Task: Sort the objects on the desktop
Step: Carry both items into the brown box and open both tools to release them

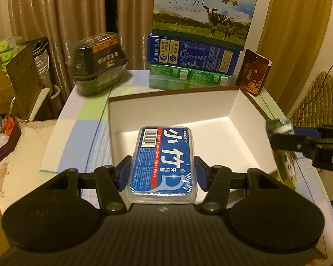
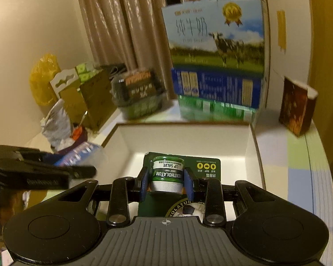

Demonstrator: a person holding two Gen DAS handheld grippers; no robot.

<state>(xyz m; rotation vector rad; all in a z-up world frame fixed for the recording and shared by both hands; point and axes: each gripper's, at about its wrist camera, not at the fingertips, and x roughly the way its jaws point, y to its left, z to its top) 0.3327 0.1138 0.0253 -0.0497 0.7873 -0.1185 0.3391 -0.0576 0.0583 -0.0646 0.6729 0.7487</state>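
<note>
The left gripper (image 1: pixel 161 173) clamps the dental floss pick box (image 1: pixel 164 161) at lower centre of the left view, over the near part of the empty white tray (image 1: pixel 233 113). The right gripper (image 2: pixel 165 181) pinches the lip salve jar (image 2: pixel 167 174) on its green card, low centre in the right view. Risks — both loads seem headed for one tray, so the grippers could collide; the small round jar might twist out between the pads.
</note>
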